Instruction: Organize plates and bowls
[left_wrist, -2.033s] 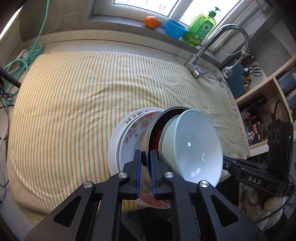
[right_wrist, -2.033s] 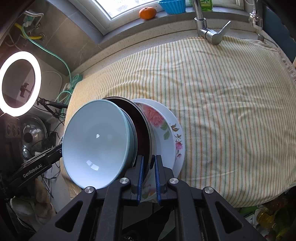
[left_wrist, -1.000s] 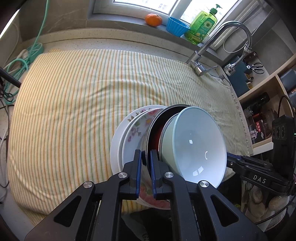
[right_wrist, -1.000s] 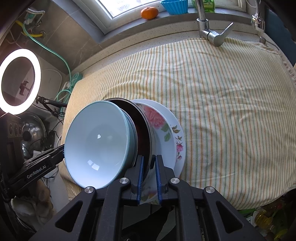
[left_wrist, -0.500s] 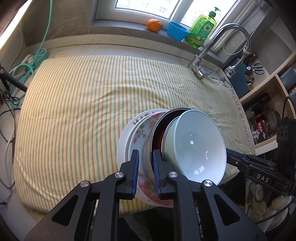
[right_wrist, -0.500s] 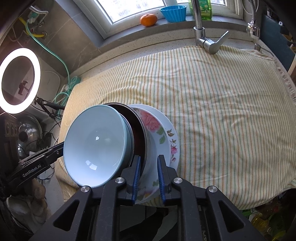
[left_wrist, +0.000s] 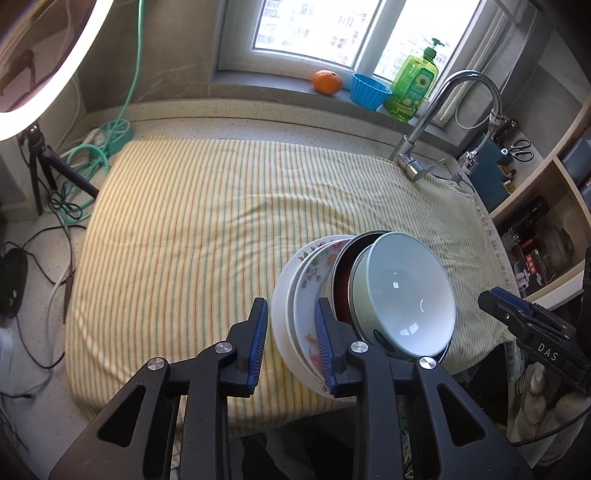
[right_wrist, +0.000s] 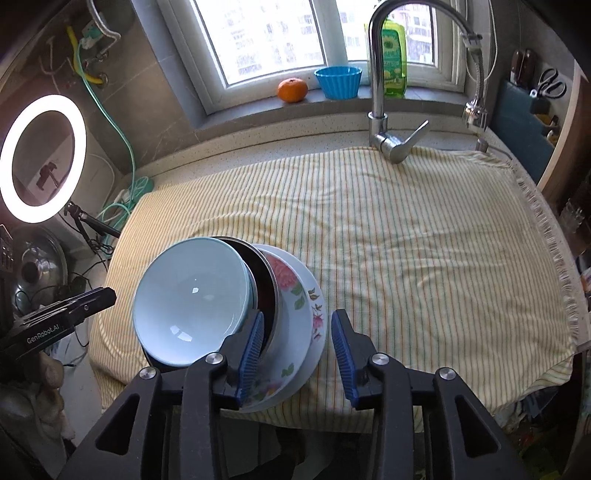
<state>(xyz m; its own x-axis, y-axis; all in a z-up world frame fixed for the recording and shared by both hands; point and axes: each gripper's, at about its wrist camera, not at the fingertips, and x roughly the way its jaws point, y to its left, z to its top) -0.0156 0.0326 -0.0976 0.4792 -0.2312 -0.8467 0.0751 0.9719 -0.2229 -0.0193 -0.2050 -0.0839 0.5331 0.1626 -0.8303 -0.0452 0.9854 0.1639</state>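
Pale blue glaze marks the bowl (left_wrist: 404, 295) heading a nested stack with a dark red-lined bowl (left_wrist: 341, 280) and two floral plates (left_wrist: 306, 295), low and right of centre in the left wrist view, on the striped cloth (left_wrist: 207, 221) covering the tabletop. The left gripper (left_wrist: 290, 339) has just been opening; its jaws straddle the plates' rims, loosened. The right gripper (right_wrist: 297, 350) has likewise been opening, its jaws wide around the same floral plates (right_wrist: 295, 325), clear of them.
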